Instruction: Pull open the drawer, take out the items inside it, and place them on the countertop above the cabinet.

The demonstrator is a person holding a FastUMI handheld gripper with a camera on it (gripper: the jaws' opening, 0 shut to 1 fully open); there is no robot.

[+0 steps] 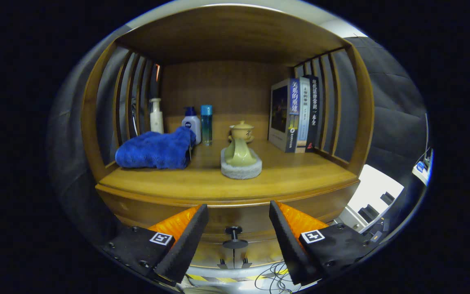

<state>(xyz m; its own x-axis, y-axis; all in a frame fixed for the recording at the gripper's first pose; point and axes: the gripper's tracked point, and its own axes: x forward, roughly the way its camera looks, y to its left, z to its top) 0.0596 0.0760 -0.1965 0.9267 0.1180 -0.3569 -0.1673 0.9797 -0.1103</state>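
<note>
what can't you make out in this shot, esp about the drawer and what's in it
- Drawer contents: gripper view, hidden behind its shut front; the open gripper flanks the knob.
- Cabinet below the drawer: cut off by the fingers.
- Books: spine text too small to read.
- Behind the blue towel: bottle bases hidden by it.

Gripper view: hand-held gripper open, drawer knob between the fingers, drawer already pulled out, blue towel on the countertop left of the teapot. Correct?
One thing is wrong: the drawer is not pulled out; its front sits flush under the countertop edge. The rest holds in the gripper view: the hand-held gripper is open, the drawer knob sits between its fingers untouched, and the blue towel lies left of the teapot.
</note>
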